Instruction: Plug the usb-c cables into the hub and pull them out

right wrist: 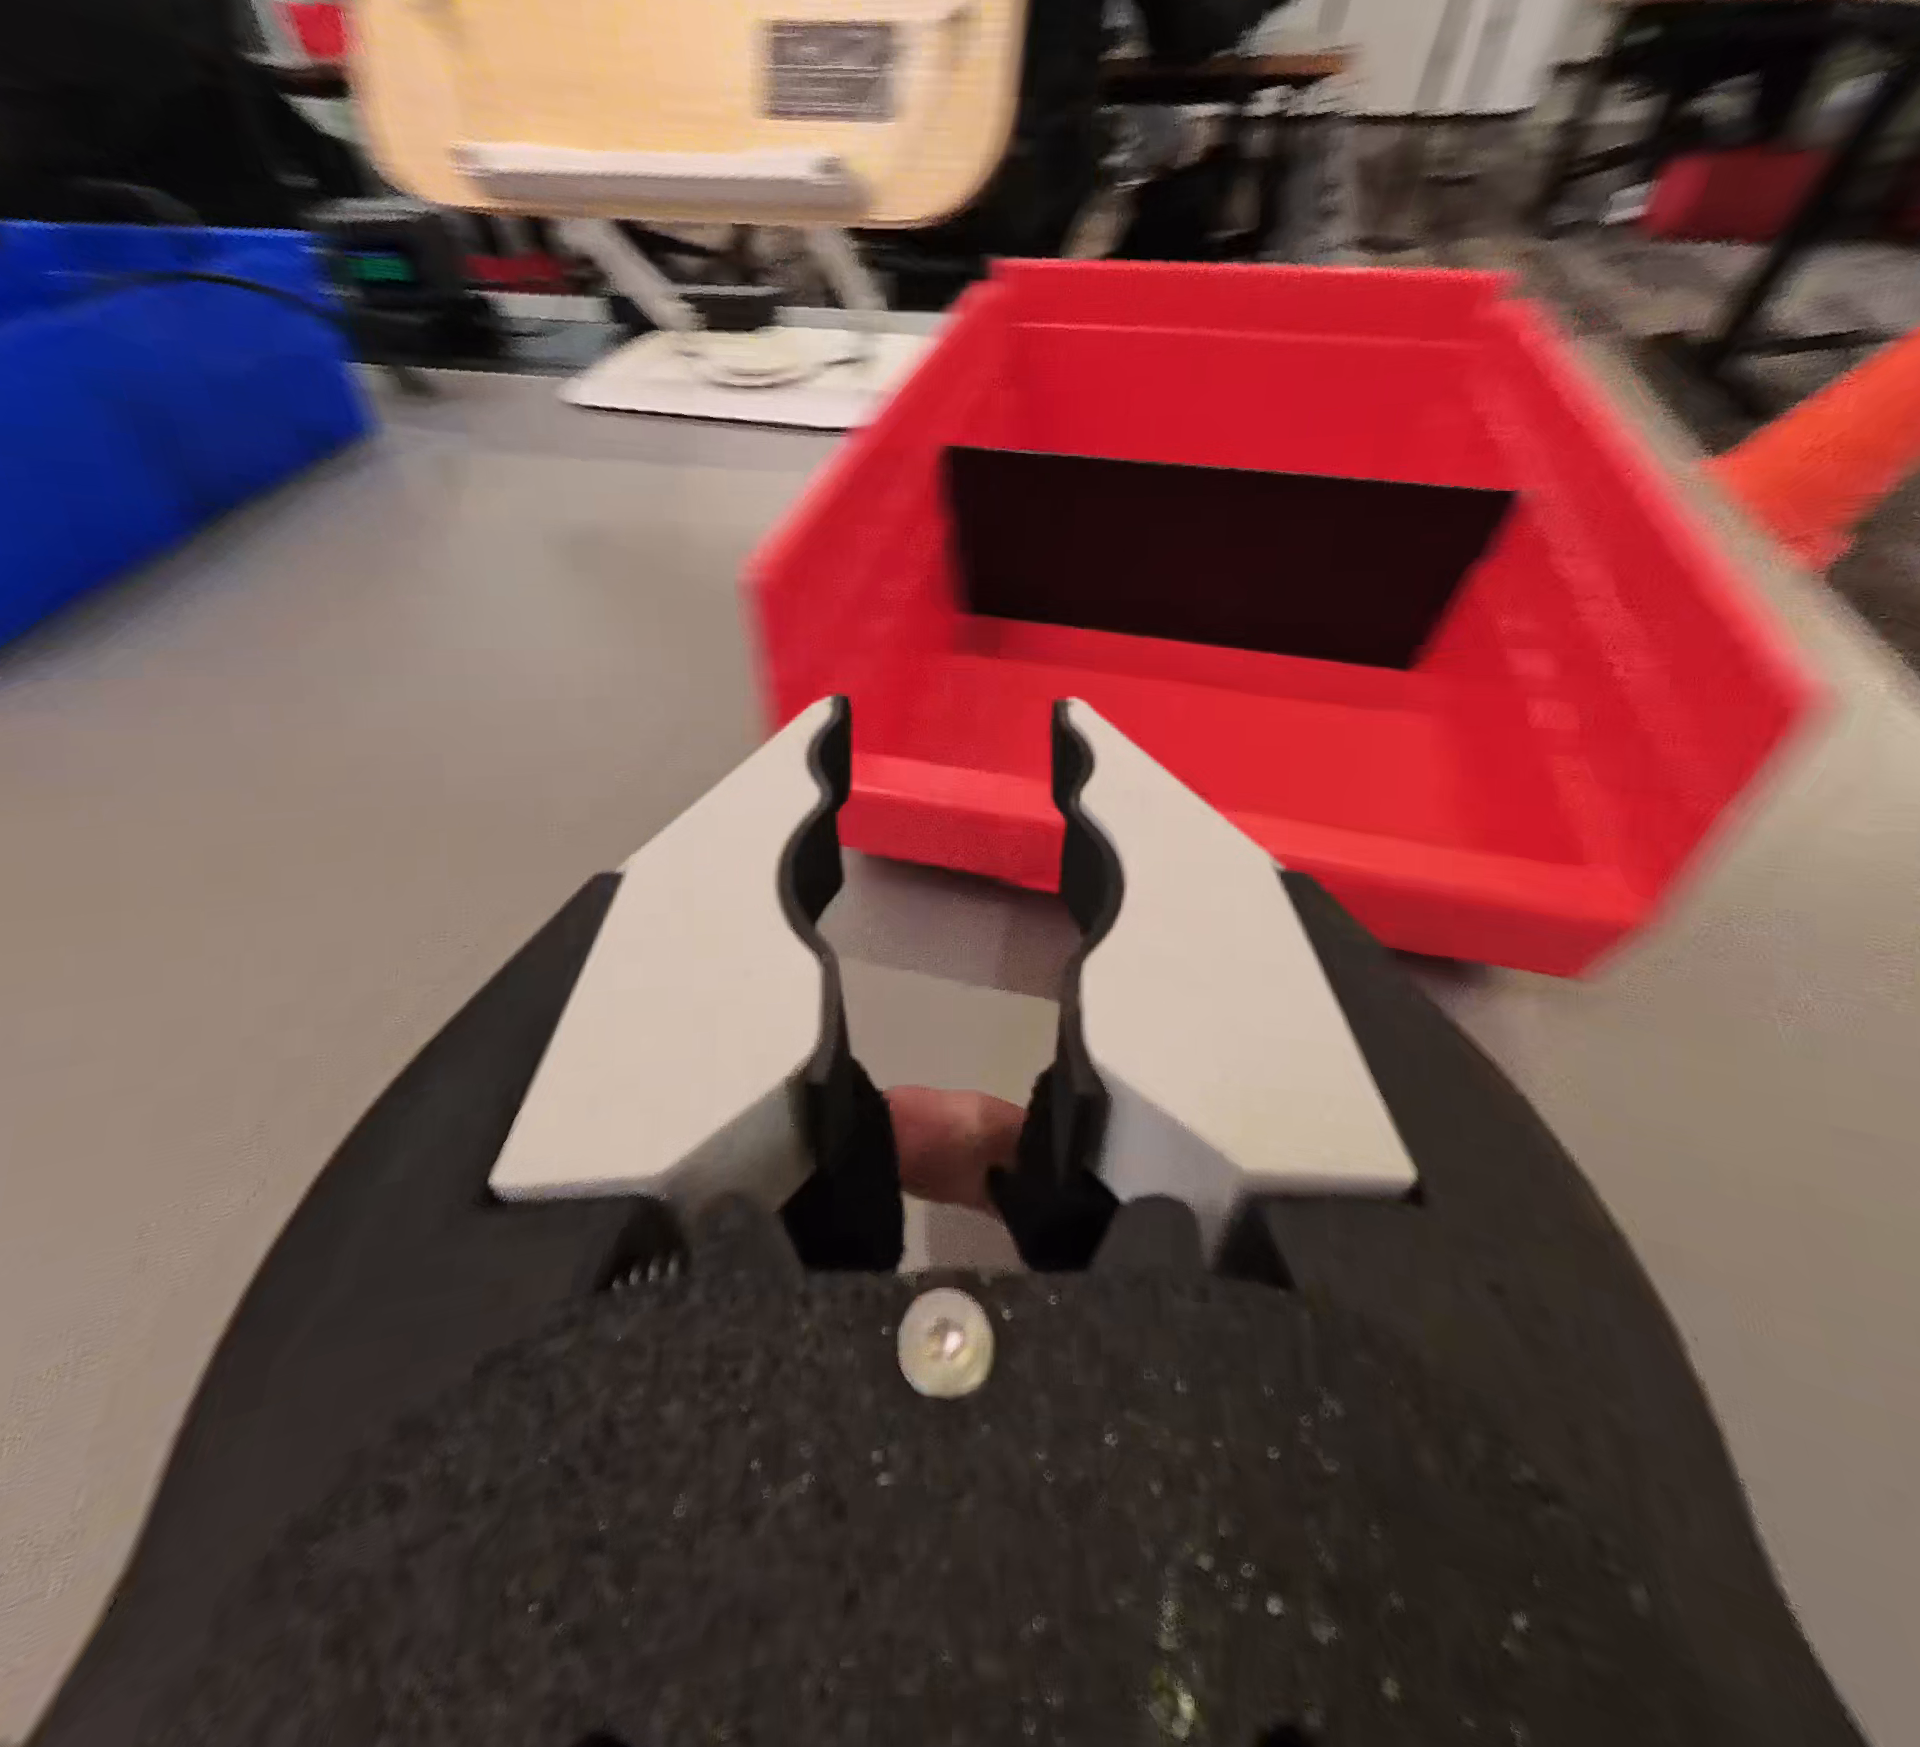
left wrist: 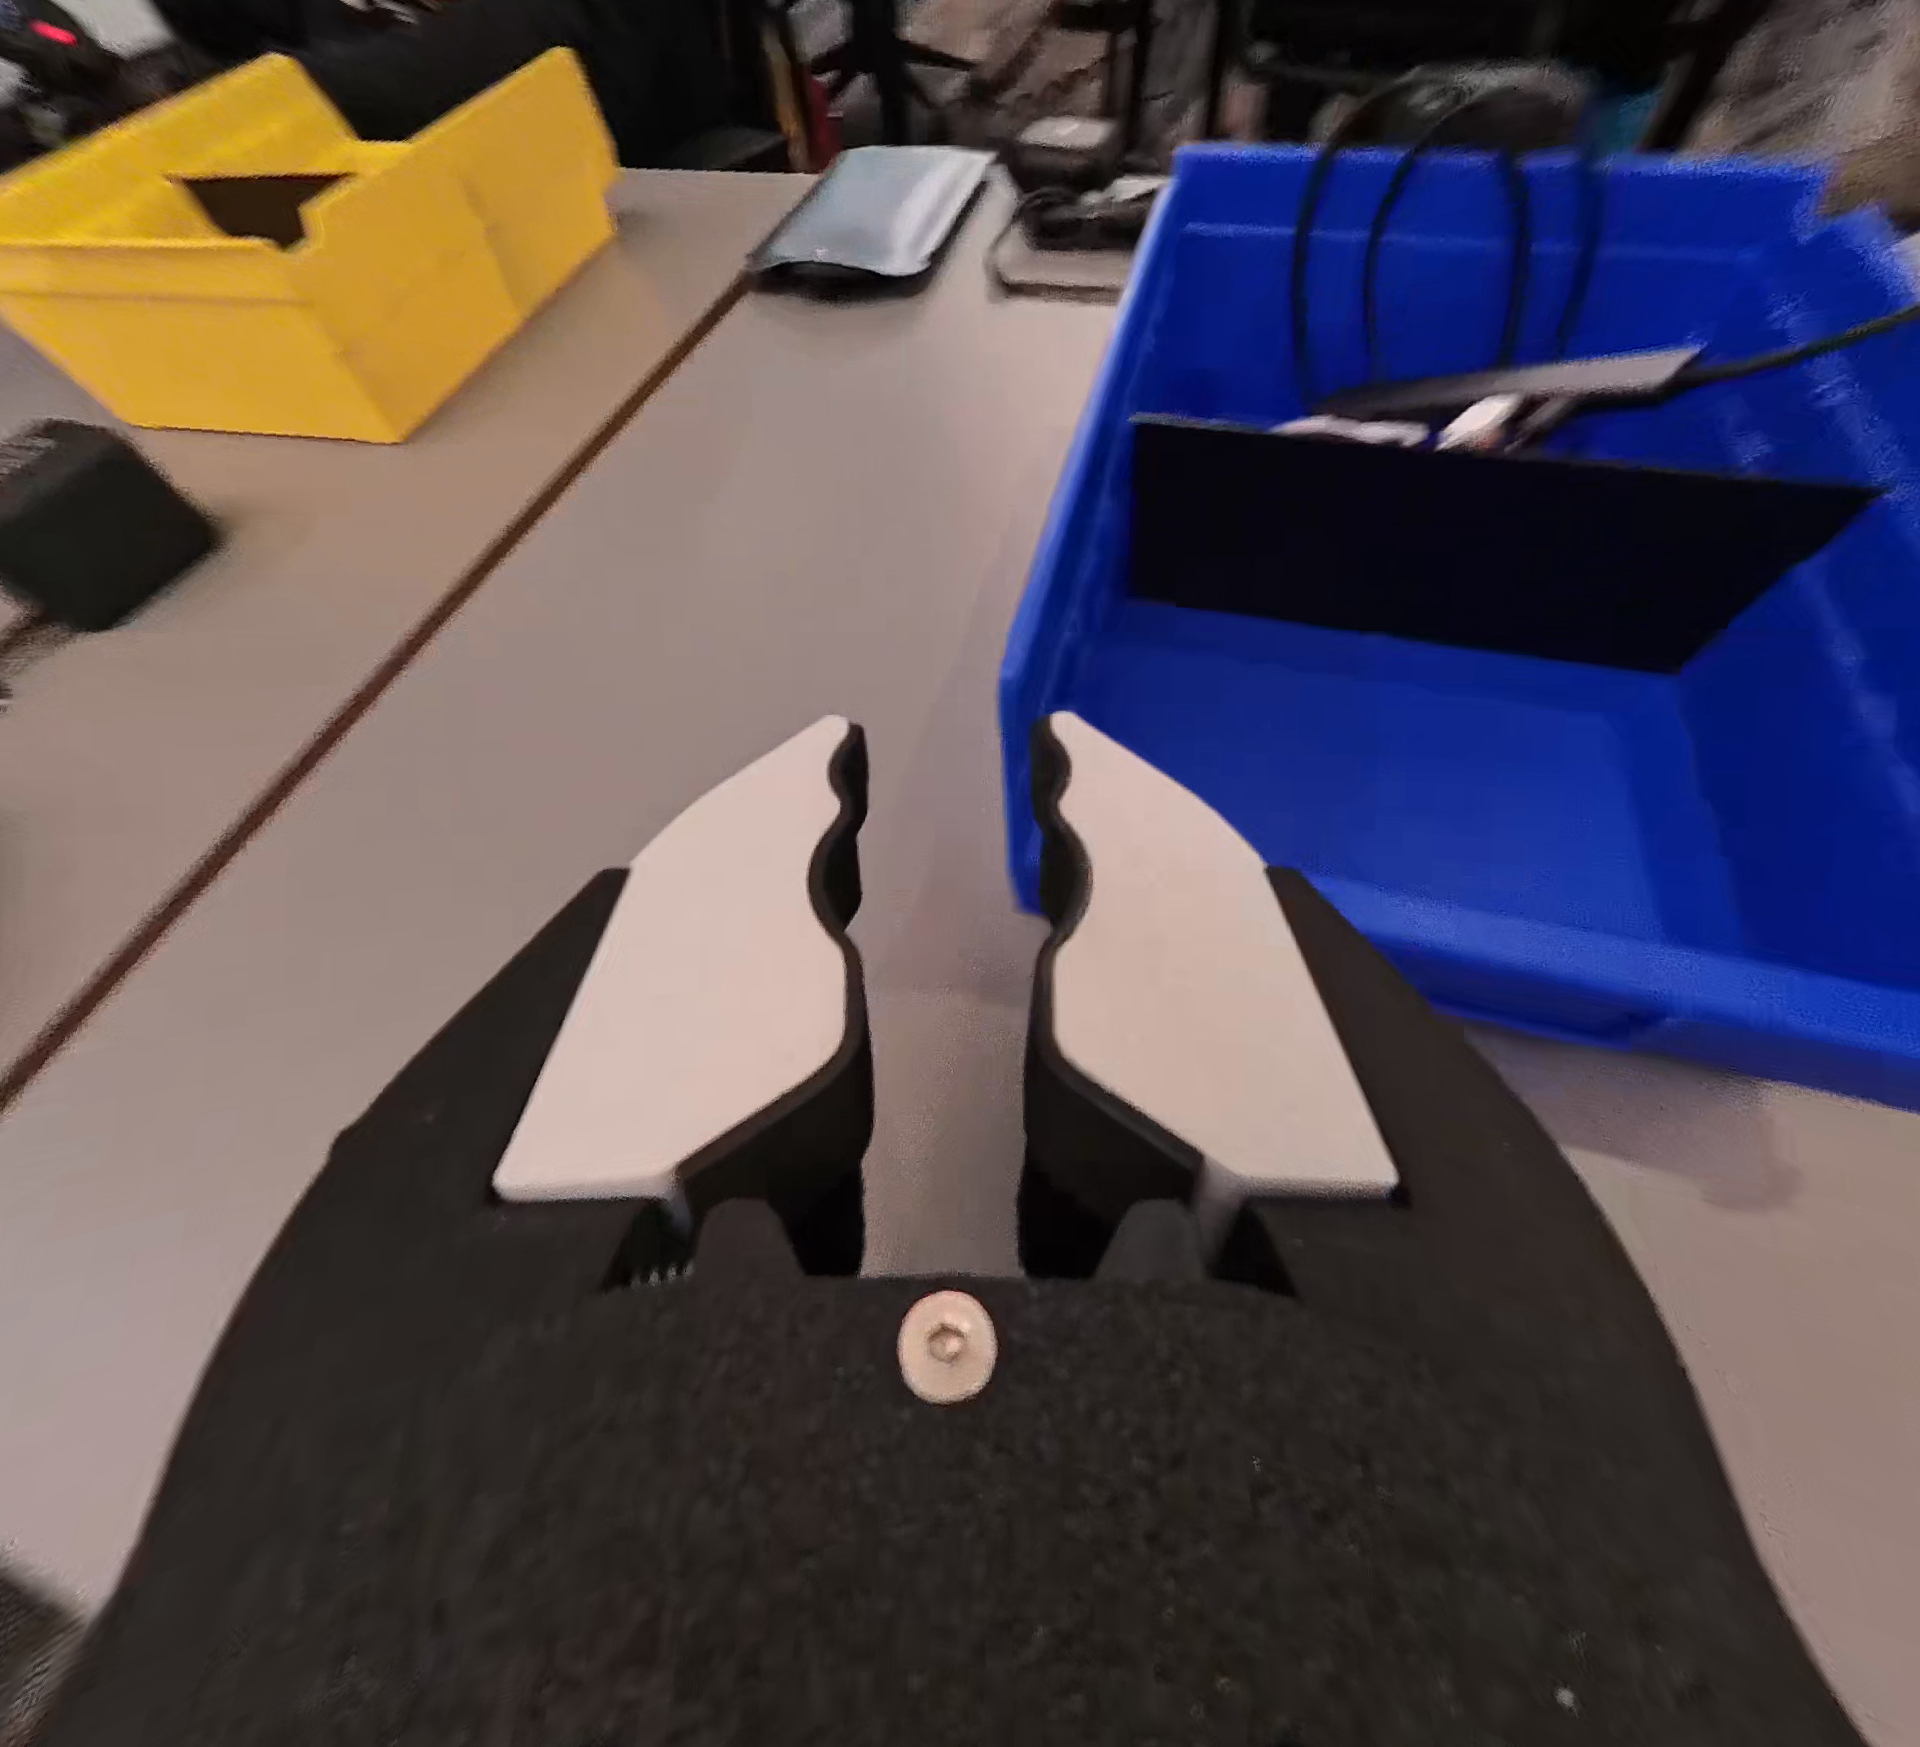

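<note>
Left gripper [left wrist: 948, 741] and right gripper [right wrist: 951, 721] both parted, empty. Cables [left wrist: 1455, 263] and flat dark hub [left wrist: 1527, 383] in blue bin [left wrist: 1455, 866], 1 o'clock of left. Cables likely light, floppy; grip stiff plug, not cord. Red bin [right wrist: 1351, 762] ahead of right.

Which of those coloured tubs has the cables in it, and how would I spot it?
Start at the grey table in the left wrist view. Two plastic bins stand on it: a yellow bin far left and a blue bin on the right. The blue bin is the only one with black cables looping above its back compartment, behind a black divider.
</note>
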The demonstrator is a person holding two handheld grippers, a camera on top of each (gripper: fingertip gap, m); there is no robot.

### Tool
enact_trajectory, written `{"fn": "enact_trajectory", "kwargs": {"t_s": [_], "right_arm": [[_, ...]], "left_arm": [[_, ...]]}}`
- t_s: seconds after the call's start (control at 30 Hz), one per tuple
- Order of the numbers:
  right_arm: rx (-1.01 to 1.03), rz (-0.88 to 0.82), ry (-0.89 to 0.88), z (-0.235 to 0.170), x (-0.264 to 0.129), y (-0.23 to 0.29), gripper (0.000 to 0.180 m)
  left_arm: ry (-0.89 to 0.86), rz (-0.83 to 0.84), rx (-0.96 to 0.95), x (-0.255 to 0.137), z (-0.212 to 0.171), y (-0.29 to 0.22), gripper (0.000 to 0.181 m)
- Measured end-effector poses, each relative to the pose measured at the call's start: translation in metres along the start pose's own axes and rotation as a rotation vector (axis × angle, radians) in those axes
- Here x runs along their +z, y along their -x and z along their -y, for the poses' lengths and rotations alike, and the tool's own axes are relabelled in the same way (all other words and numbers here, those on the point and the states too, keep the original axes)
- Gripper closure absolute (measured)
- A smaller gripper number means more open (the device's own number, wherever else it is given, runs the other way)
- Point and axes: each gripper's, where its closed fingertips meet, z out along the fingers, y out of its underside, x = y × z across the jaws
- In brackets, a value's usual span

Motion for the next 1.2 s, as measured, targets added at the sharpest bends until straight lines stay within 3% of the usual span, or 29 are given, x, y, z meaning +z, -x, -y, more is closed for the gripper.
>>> {"fn": "enact_trajectory", "kwargs": {"t_s": [0.07,0.17,0.27,0.33,0.43,0.6,0.77,1.03,1.2], "right_arm": [[-0.054,-0.146,0.013,-0.002,0.000,-0.048,0.135],[-0.087,-0.348,0.026,-0.001,-0.006,-0.119,0.130],[-0.036,-0.362,0.117,-0.019,0.003,-0.156,0.129],[0.017,-0.320,0.165,-0.027,0.020,-0.162,0.138],[0.010,-0.301,0.236,-0.034,0.039,-0.168,0.170],[0.102,-0.212,0.213,-0.035,0.039,-0.168,0.178],[0.006,-0.241,0.206,-0.035,0.034,-0.174,0.178],[0.102,-0.212,0.153,-0.036,0.039,-0.183,0.178],[0.159,-0.226,0.113,-0.032,0.034,-0.189,0.160]], "left_arm": [[0.019,0.101,0.087,0.002,-0.009,0.009,0.153],[0.054,0.049,0.143,0.022,-0.020,0.003,0.154],[0.073,-0.020,0.129,0.036,-0.022,-0.006,0.158],[0.085,-0.045,0.112,0.044,-0.023,-0.012,0.159],[0.103,-0.044,0.104,0.054,-0.026,-0.011,0.169],[0.127,-0.190,-0.014,0.049,-0.029,-0.013,0.176],[0.126,-0.202,0.000,0.042,-0.033,-0.006,0.177],[0.120,-0.226,-0.036,0.047,-0.030,-0.006,0.176],[0.126,-0.133,-0.032,0.050,-0.033,0.001,0.168]]}}
